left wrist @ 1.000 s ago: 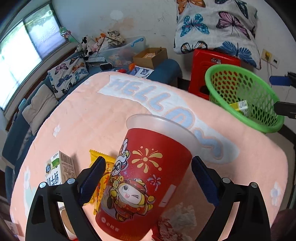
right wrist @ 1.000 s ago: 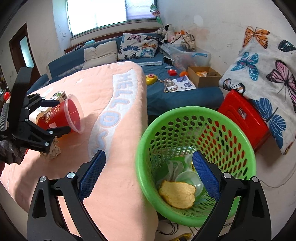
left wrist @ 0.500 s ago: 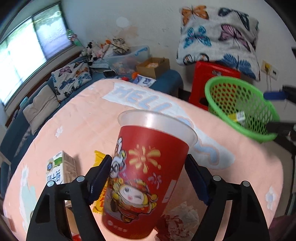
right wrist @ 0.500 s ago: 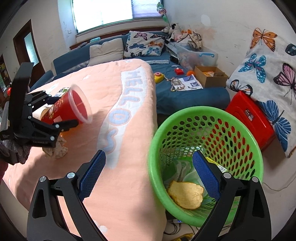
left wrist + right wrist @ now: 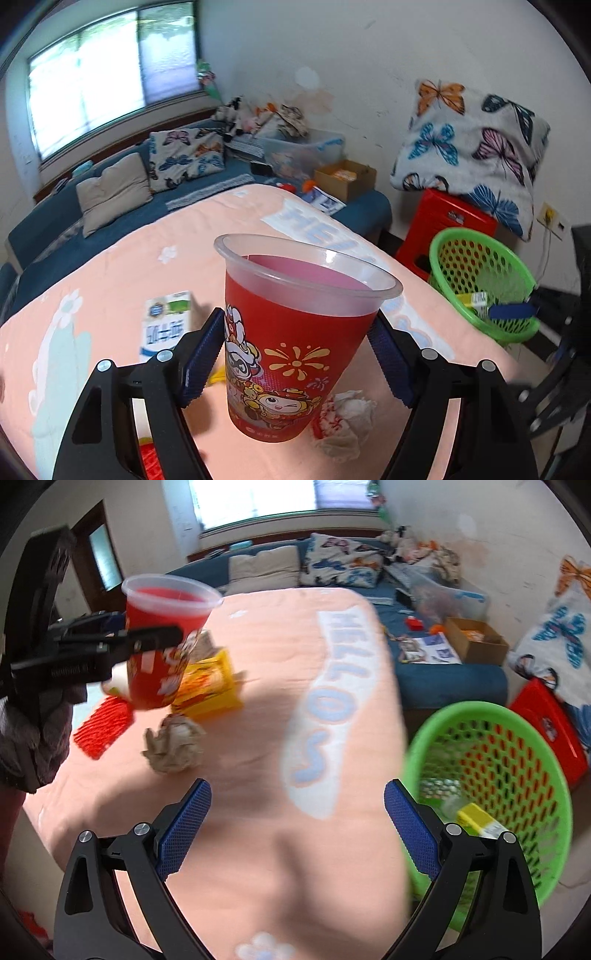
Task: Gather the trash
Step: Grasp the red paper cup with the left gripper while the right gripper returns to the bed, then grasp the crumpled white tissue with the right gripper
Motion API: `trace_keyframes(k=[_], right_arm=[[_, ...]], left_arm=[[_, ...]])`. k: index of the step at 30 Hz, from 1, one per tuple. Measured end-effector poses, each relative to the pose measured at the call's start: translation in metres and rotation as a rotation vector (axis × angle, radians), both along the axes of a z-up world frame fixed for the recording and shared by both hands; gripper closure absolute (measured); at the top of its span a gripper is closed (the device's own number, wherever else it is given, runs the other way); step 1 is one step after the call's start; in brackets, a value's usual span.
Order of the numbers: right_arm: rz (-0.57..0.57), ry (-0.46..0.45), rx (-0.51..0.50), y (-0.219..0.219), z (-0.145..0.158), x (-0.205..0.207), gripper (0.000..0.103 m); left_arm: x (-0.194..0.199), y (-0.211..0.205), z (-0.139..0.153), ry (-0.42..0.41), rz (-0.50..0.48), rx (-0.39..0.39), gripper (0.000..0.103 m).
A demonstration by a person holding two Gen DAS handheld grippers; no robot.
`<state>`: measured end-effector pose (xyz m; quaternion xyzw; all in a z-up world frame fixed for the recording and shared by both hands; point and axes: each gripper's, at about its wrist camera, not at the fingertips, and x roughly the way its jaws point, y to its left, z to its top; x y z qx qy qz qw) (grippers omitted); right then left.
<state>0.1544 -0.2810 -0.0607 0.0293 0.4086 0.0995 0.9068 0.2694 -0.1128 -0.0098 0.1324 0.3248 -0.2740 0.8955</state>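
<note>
My left gripper (image 5: 297,360) is shut on a red plastic cup (image 5: 295,350) with cartoon print and holds it upright above the pink blanket (image 5: 122,280). The right wrist view shows the same cup (image 5: 162,642) in the left gripper (image 5: 122,642). My right gripper (image 5: 297,834) is open and empty above the blanket (image 5: 258,738), left of the green basket (image 5: 517,867). The basket (image 5: 480,291) holds some trash. On the blanket lie a crumpled paper ball (image 5: 173,744), a yellow wrapper (image 5: 210,683), a red wrapper (image 5: 101,727) and a milk carton (image 5: 166,325).
A red stool (image 5: 447,225) with a butterfly cushion (image 5: 476,155) stands by the wall behind the basket. A blue sofa (image 5: 110,221) with pillows runs under the window. A cardboard box (image 5: 345,177) and clutter sit at the far end.
The left gripper has lifted the cup and turned it from tilted to upright. The right gripper has swung left, from over the basket to over the blanket.
</note>
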Motion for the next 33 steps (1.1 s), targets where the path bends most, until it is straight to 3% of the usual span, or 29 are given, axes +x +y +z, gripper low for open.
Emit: trace_keyframes(k=[12,22,31,33], right_arm=[[0.152,0.012,0.063,0.069,-0.008,0.031,0.009],[0.174,0.056,0.105,0.103,-0.027,0.06,0.014],[0.185,0.097,0.137,0.108,-0.038,0.064,0.042],[0.193,0.091,0.14,0.107,-0.035,0.06,0.045]], left_arm=[[-0.005,0.038,0.015,-0.006,0.069,-0.013,0.029],[-0.007,0.061,0.018,-0.011,0.11,-0.003,0.029],[-0.009,0.062,0.016,-0.008,0.11,-0.003,0.029],[-0.011,0.06,0.016,-0.008,0.107,-0.004,0.029]])
